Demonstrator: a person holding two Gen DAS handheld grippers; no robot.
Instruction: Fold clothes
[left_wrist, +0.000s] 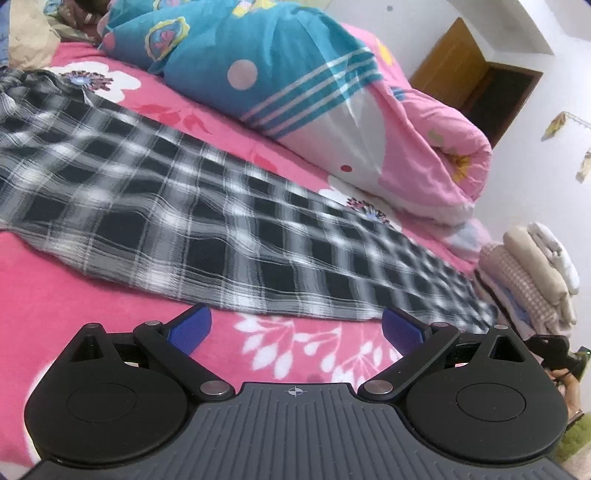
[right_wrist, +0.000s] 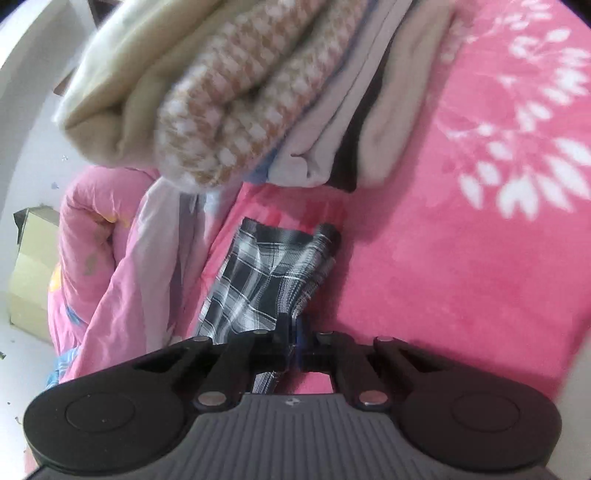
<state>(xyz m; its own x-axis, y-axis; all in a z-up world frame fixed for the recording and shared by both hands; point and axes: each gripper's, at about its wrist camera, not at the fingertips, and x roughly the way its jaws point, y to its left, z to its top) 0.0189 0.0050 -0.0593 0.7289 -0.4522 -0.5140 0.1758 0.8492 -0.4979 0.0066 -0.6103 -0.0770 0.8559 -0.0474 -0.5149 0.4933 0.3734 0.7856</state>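
A black-and-white plaid garment (left_wrist: 221, 221) lies stretched out across the pink flowered bed sheet (left_wrist: 74, 295), running from the far left to the right edge. My left gripper (left_wrist: 295, 328) hovers just in front of its near edge, open, blue pads (left_wrist: 192, 326) wide apart with only sheet between them. In the right wrist view the same plaid garment (right_wrist: 266, 280) rises from the sheet in a bunched end, and my right gripper (right_wrist: 295, 336) is shut on that end.
A rolled blue and pink quilt (left_wrist: 295, 92) lies along the far side of the bed. A stack of folded clothes (right_wrist: 240, 92) sits just beyond the plaid end (left_wrist: 535, 273). A brown door (left_wrist: 476, 85) and white wall stand behind.
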